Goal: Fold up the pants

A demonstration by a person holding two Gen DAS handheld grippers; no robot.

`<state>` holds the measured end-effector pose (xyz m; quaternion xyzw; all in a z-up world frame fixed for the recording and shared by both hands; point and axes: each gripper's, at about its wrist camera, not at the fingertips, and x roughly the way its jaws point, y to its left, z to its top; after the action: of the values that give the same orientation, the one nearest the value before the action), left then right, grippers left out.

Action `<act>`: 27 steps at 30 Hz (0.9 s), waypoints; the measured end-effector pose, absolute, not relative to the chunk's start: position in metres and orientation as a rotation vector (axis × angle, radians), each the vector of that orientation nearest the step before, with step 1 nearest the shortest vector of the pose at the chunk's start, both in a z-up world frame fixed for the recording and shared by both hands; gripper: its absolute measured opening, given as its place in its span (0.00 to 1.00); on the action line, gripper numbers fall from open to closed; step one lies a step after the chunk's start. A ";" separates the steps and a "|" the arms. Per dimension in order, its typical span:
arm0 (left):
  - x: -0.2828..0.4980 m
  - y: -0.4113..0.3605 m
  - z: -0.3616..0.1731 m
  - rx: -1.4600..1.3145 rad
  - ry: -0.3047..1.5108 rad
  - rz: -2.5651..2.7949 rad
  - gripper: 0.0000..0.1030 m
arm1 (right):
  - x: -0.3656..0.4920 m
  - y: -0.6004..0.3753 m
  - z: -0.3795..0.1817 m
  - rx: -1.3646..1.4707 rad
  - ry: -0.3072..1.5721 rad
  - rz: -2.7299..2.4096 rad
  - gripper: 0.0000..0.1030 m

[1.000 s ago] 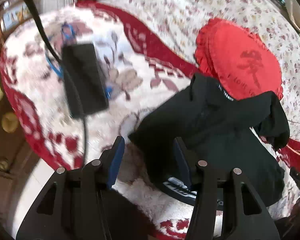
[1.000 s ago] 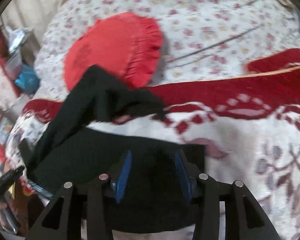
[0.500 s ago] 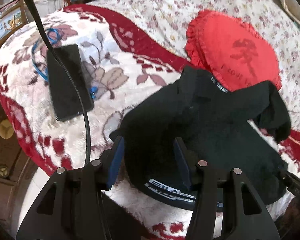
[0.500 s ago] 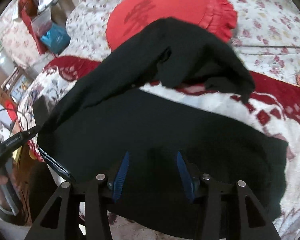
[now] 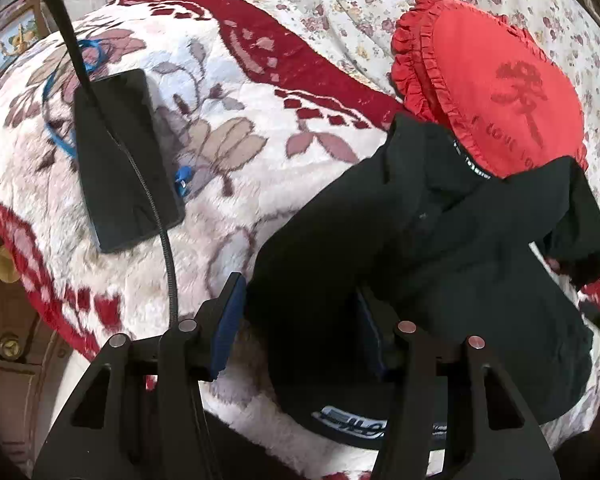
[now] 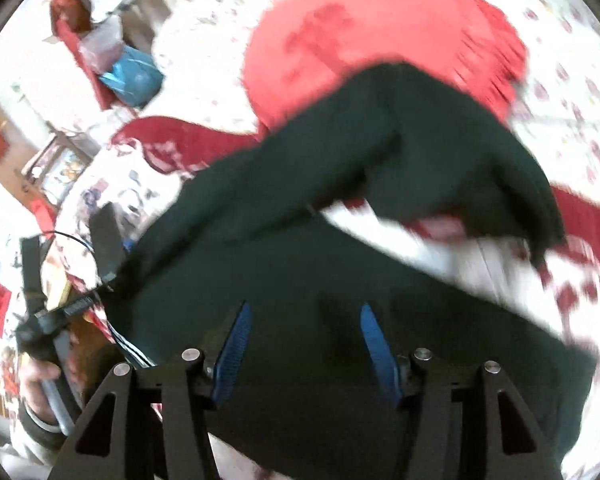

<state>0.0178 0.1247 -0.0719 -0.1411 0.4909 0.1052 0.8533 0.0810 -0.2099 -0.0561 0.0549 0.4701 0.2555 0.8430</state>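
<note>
Black pants (image 5: 440,264) lie bunched on a white and red floral blanket (image 5: 236,128), the waistband with a white logo near me and one leg draped toward a red pillow. My left gripper (image 5: 296,312) is open, its jaws straddling the pants' left edge. In the right wrist view the pants (image 6: 340,264) fill the middle. My right gripper (image 6: 306,332) is open with cloth between and under its blue pads (image 6: 374,340). The view is blurred.
A round red frilled pillow (image 5: 496,92) lies behind the pants. A black phone (image 5: 120,160) with a cable lies on the blanket at left. A wooden cabinet (image 5: 4,340) stands beside the bed. A blue bag (image 6: 130,78) sits far left.
The left gripper has closed in on the pants' edge, which now lies between its fingers. The right view has swung left across the pants, toward the pillow.
</note>
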 end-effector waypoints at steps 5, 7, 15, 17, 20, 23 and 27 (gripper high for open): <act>0.033 0.120 -0.058 -0.286 0.999 0.180 0.53 | 0.120 -0.160 -0.019 0.067 0.908 0.629 0.59; 0.038 0.119 -0.055 -0.293 0.989 0.163 0.55 | 0.142 -0.137 -0.015 0.069 0.901 0.677 0.65; 0.057 0.114 -0.068 -0.252 1.023 0.134 0.55 | 0.236 -0.047 -0.062 -0.164 1.013 0.668 0.65; 0.059 0.115 -0.073 -0.240 1.019 0.131 0.55 | 0.252 -0.032 -0.079 -0.205 1.058 0.654 0.66; 0.062 0.117 -0.081 -0.251 1.018 0.125 0.58 | 0.266 -0.021 -0.104 -0.284 1.132 0.674 0.68; 0.064 0.121 -0.088 -0.274 1.013 0.129 0.66 | 0.271 -0.017 -0.118 -0.308 1.111 0.688 0.68; 0.068 0.128 -0.092 -0.324 1.018 0.125 0.69 | 0.268 -0.030 -0.116 -0.181 1.079 0.725 0.24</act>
<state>0.0677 0.1277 -0.0922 -0.1545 0.4847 0.0597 0.8589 0.2684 -0.0296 -0.1158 -0.0841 0.5014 0.3371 0.7924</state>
